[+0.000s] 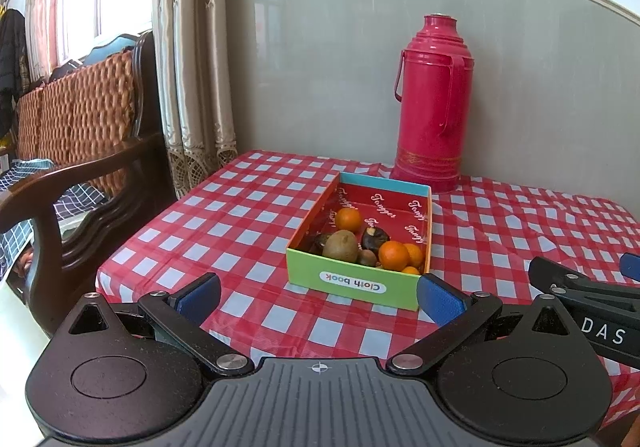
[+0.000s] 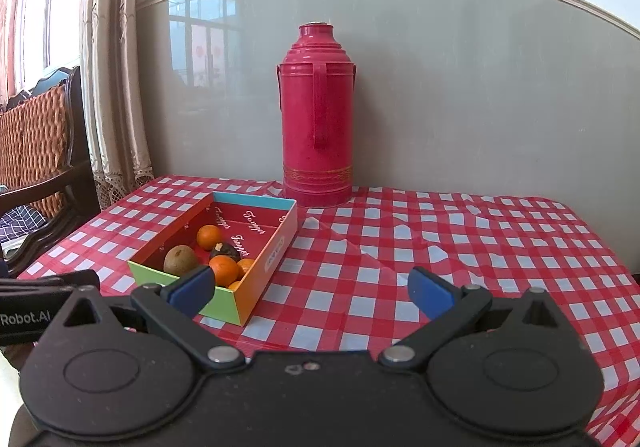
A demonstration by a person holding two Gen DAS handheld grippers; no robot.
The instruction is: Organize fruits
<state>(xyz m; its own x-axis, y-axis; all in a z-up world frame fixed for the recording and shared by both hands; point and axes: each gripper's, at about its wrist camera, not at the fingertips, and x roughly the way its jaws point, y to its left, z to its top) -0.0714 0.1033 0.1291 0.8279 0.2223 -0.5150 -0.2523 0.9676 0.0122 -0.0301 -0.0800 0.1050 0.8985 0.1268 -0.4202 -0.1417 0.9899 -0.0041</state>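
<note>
- Your left gripper has its jaws spread wide with nothing between the blue pads; it hangs above the near edge of the table, just short of the box.
- Your right gripper is likewise wide open and holds nothing; its left pad overlaps the near right corner of the box in its own view, though you cannot tell whether it touches.
- In the left wrist view, part of your right gripper shows to the right of the box, low over the cloth.
- The box is an open cardboard tray with a green near wall, red inside, lying on the checked tablecloth.
- All the fruit lies inside the box, bunched toward its near end: a brown kiwi against the near wall, a smaller brown one just right of it, and oranges clustered in the near right corner.
- One more orange sits alone further back in the box, and dark fruits lie between it and the cluster.
- A tall pink flask stands upright behind the box, against the wall.
- A wooden chair with a woven back stands left of the box, off the table, beside the curtain.
</note>
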